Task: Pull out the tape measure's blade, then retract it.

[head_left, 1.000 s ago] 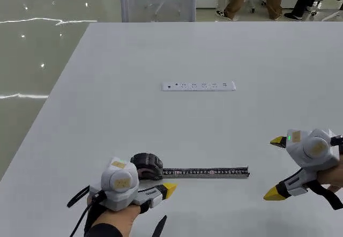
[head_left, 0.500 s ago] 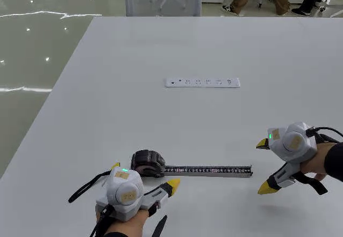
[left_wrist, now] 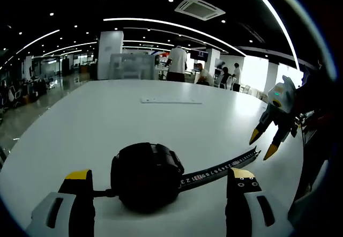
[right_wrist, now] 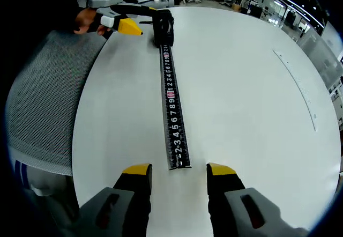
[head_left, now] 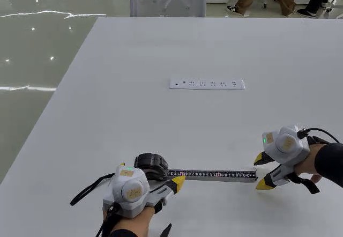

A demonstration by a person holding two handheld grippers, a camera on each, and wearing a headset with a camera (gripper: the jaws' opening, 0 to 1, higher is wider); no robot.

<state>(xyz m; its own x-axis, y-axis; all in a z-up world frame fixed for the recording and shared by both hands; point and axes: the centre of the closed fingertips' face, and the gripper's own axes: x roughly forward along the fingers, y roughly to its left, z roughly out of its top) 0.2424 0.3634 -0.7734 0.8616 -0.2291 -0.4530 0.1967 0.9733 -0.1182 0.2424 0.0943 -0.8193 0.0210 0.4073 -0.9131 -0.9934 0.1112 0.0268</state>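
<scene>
My left gripper [left_wrist: 159, 174] has its yellow-tipped jaws spread wide, one on each side of the black, rounded tape measure case [left_wrist: 146, 175]. The case sits on the table between them, and I see a gap on both sides, so nothing is clamped. My right gripper [right_wrist: 178, 169] is also spread wide. The hooked end of the dark steel blade [right_wrist: 172, 103] lies just ahead of its tips, in line with the gap between them, and I cannot tell whether either tip touches it.

In the head view the case [head_left: 151, 164] is near the table's front edge, and the blade [head_left: 211, 174] runs from it flat along the white tabletop [head_left: 161, 49]. Its long axis goes straight from left gripper to right gripper, with the printed numbers facing up.

My left hand [head_left: 131, 223] comes up from the bottom edge behind its gripper. My right hand [head_left: 308, 162], in a dark sleeve, reaches in from the right with the jaws aimed back along the blade. A white power strip [head_left: 207, 84] lies well beyond, mid-table.
</scene>
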